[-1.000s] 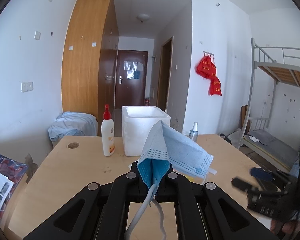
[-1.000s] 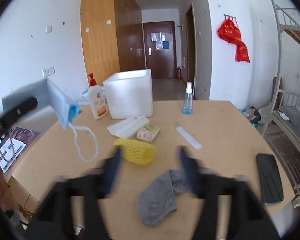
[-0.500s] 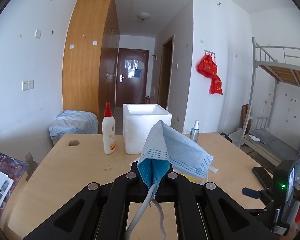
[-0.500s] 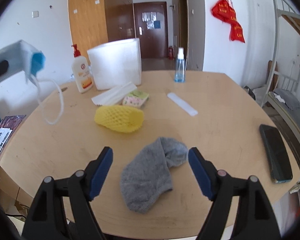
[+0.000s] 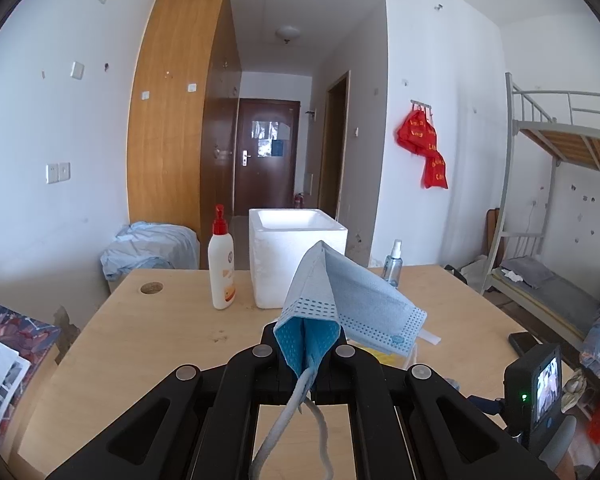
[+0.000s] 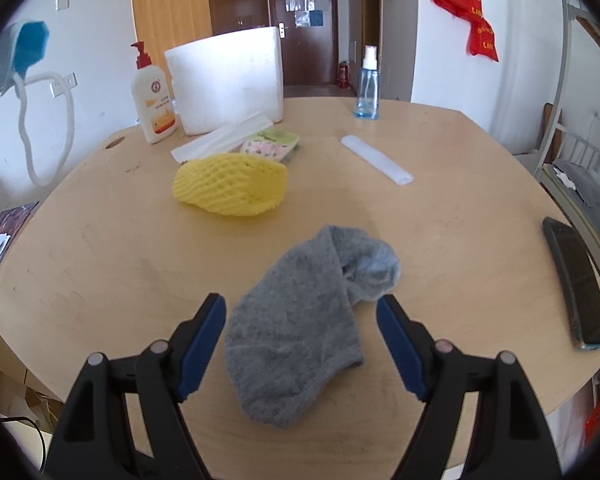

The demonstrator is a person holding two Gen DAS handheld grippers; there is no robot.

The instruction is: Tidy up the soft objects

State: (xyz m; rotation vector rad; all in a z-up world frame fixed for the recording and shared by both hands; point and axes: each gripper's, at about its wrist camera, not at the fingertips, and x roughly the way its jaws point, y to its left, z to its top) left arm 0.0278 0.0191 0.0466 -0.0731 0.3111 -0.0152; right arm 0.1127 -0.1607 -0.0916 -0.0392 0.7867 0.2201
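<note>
My left gripper [image 5: 306,346] is shut on a folded blue face mask [image 5: 348,304], held up above the table with its ear loops dangling. That mask [image 6: 16,56] also shows at the far left of the right wrist view. A grey sock [image 6: 308,328] lies crumpled on the wooden table [image 6: 460,216]. My right gripper [image 6: 300,320] hangs open just over the sock, one blue pad on either side and neither touching it. Behind the sock lies a yellow foam net sleeve [image 6: 230,186]. A white foam box [image 6: 224,84] with an open top [image 5: 296,220] stands at the back.
A lotion pump bottle [image 6: 152,100] and a blue spray bottle [image 6: 367,86] flank the box. In front of it lie a white strip [image 6: 224,142], a floral sponge [image 6: 270,146] and a white tube [image 6: 376,160]. A black phone [image 6: 576,284] rests near the table's right edge.
The right gripper has come down and tipped toward the sock, which now lies between its open fingers. The left gripper with the mask has stayed put.
</note>
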